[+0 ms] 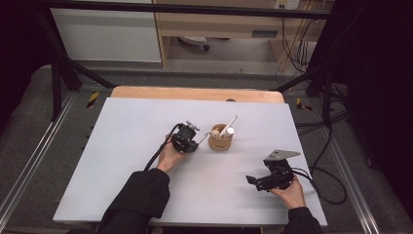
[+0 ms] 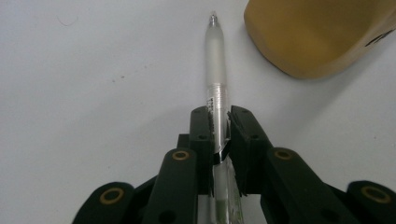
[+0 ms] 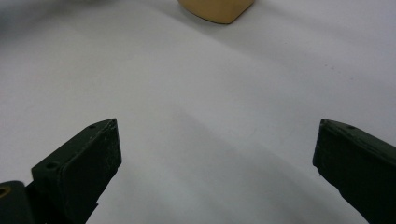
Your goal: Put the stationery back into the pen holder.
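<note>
A clear plastic pen (image 2: 215, 60) lies low over the white table sheet (image 1: 126, 146), its tip pointing away from the jaws. My left gripper (image 2: 219, 121) is shut on the pen's barrel, both black pads pressing its sides. In the high view this left gripper (image 1: 198, 141) sits just left of a tan wooden cup (image 1: 220, 142). The same cup (image 2: 317, 32) shows at the upper right of the left gripper view. My right gripper (image 3: 217, 140) stands open with only bare sheet between its jaws. In the high view the right gripper (image 1: 252, 181) rests near the table's front right.
The cup holds a white pen (image 1: 228, 127) and a round wooden-topped item (image 1: 215, 132). The cup's base (image 3: 217, 9) shows at the top of the right gripper view. A wooden table edge (image 1: 195, 92) runs along the far side. Cables (image 1: 321, 165) trail off the right edge.
</note>
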Motion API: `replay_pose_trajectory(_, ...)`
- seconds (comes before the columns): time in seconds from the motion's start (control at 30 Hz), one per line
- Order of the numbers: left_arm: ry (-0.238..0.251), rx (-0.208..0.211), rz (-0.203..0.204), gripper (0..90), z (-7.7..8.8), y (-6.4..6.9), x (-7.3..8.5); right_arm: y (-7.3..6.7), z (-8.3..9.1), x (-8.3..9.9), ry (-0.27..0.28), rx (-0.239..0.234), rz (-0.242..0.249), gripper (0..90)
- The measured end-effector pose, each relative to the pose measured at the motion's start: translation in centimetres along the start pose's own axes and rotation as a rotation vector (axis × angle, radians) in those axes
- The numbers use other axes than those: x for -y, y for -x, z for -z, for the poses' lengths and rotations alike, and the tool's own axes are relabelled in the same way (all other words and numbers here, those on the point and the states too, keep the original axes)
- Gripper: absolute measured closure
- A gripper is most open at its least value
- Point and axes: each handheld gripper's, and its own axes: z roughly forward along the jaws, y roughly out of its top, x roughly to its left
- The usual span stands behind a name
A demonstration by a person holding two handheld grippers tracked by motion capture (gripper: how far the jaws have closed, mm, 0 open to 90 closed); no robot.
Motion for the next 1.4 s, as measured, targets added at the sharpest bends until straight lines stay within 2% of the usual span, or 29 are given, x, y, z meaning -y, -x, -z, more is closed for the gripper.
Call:
replay_pose_trajectory(0.17,-0.007,0.003,0.002,79.4,0.3,-0.1,0.1,0.0,0.0,0.0,-0.002,-0.001,0.001,1.8)
replay_pose_trajectory(0.27,-0.006,0.008,0.002,79.4,1.1,-0.2,0.3,0.0,0.0,0.0,-0.002,-0.001,-0.002,1.8)
replay_pose_trajectory(0.5,-0.019,-0.002,-0.017,79.4,3.0,0.2,2.1,-0.1,0.1,0.0,-0.004,-0.001,-0.005,1.9)
replay_pose_trajectory(0.53,-0.021,0.006,-0.009,79.4,3.1,0.3,2.5,0.0,0.0,0.0,0.002,0.001,-0.002,1.9)
replay_pose_trajectory(0.73,-0.048,-0.003,-0.040,78.9,2.9,0.7,3.3,-0.1,0.0,0.0,-0.005,-0.001,-0.006,1.9)
replay_pose_trajectory(0.8,-0.047,0.003,-0.043,77.7,2.9,0.7,3.2,-0.1,0.1,0.0,-0.003,-0.001,-0.005,1.9)
replay_pose_trajectory(0.87,-0.040,0.007,-0.043,68.9,2.9,0.7,2.8,0.0,0.1,0.0,0.003,0.001,-0.002,1.8)
replay_pose_trajectory(1.03,-0.035,0.003,-0.052,58.1,2.4,0.7,1.6,-0.1,0.0,0.0,-0.005,-0.002,-0.006,1.9)
replay_pose_trajectory(1.1,-0.034,0.004,-0.051,58.7,2.1,0.7,0.9,0.0,0.1,0.0,-0.003,-0.001,-0.004,1.8)
replay_pose_trajectory(1.23,-0.043,0.000,-0.042,66.1,1.4,0.5,-0.2,0.0,0.1,0.0,0.002,-0.001,-0.001,1.8)
replay_pose_trajectory(1.4,-0.066,0.010,-0.029,73.7,0.8,0.3,-0.5,0.0,0.1,0.0,0.002,-0.003,-0.001,1.7)
